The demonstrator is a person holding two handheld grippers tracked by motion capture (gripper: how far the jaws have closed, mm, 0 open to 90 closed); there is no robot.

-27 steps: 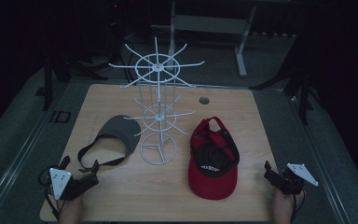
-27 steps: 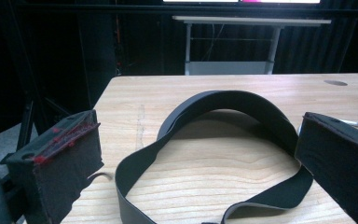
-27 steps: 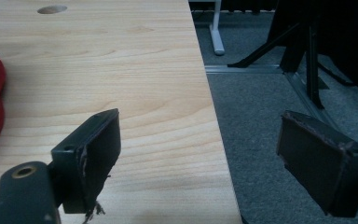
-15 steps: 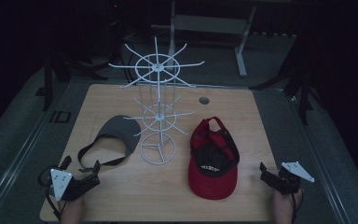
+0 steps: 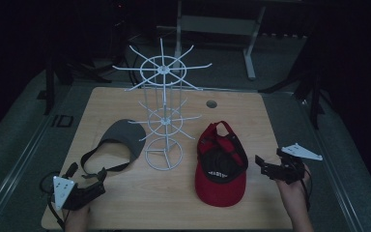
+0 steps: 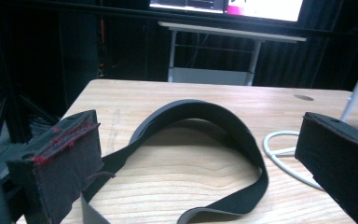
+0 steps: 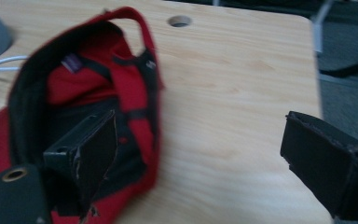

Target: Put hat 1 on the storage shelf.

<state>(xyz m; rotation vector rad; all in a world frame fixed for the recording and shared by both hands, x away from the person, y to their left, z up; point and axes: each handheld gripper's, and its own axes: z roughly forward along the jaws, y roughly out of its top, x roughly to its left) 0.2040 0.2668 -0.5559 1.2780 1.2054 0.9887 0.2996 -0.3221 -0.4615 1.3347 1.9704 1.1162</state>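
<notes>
Jaws on both grippers stand parted with nothing between them. Over the last second the right gripper (image 5: 266, 167) has slid inward from the worktop's right edge toward the red cap (image 5: 221, 164), which lies upside down, right of the white wire rack (image 5: 163, 116); in the right gripper view one jaw already overlaps the cap's rim, so a pickup looks likely. The left gripper (image 5: 92, 180) has held its place by the grey visor (image 5: 121, 137), facing its black strap (image 6: 214, 140). The worktop (image 5: 251, 121) is bare behind the cap, with a cable hole (image 5: 211, 103) near the back; the front edge lies near both hands.
</notes>
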